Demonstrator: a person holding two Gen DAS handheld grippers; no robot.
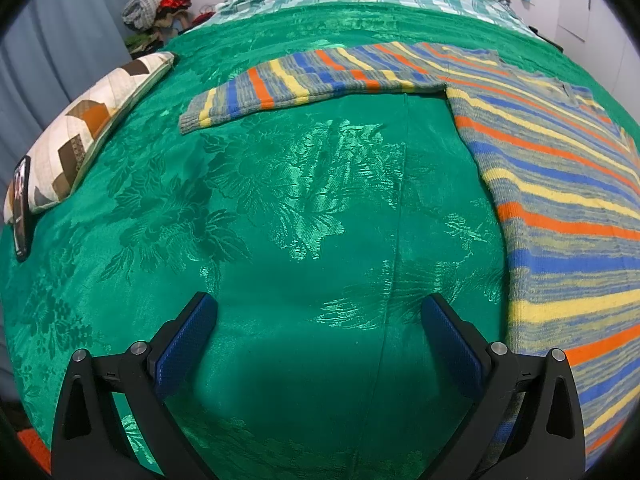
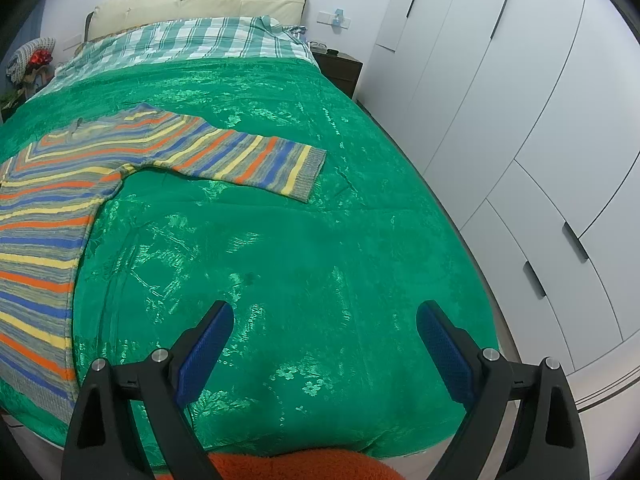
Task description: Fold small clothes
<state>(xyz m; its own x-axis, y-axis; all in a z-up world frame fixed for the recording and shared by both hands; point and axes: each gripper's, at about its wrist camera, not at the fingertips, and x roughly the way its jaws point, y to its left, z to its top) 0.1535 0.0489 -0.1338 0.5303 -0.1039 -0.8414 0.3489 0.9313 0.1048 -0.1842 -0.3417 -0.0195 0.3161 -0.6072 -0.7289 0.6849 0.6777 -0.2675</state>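
One striped sweater (image 1: 552, 184) lies spread flat on a green bedspread (image 1: 304, 208), its body running along the middle of the bed toward the foot edge and both sleeves stretched out sideways. Bands of orange, yellow, blue and grey-green cross the knit. In the left wrist view one sleeve reaches toward the left side of the bed, its ribbed cuff lying flat on the cover; in the right wrist view the other sleeve (image 2: 240, 156) points toward the bed's right edge, cuff also flat.

Both tools hang above bare bedspread at the foot end, on either side of the garment. Left gripper (image 1: 320, 312) has its jaws spread wide with nothing between the blue pads, just beside the sweater's side edge but not touching it. Right gripper (image 2: 325, 316) is likewise wide open and empty, with the sweater's hem well off to its left.

Farther out, a patterned cushion (image 1: 88, 124) sits at the left edge of the bed with a phone (image 1: 22, 208) propped against it. A green-and-white checked sheet (image 2: 192, 40) covers the head end below a cream headboard (image 2: 192, 4). White wardrobe doors (image 2: 520, 120) line the wall along the bed's right side, and an orange fuzzy fabric (image 2: 304, 466) shows at the foot.
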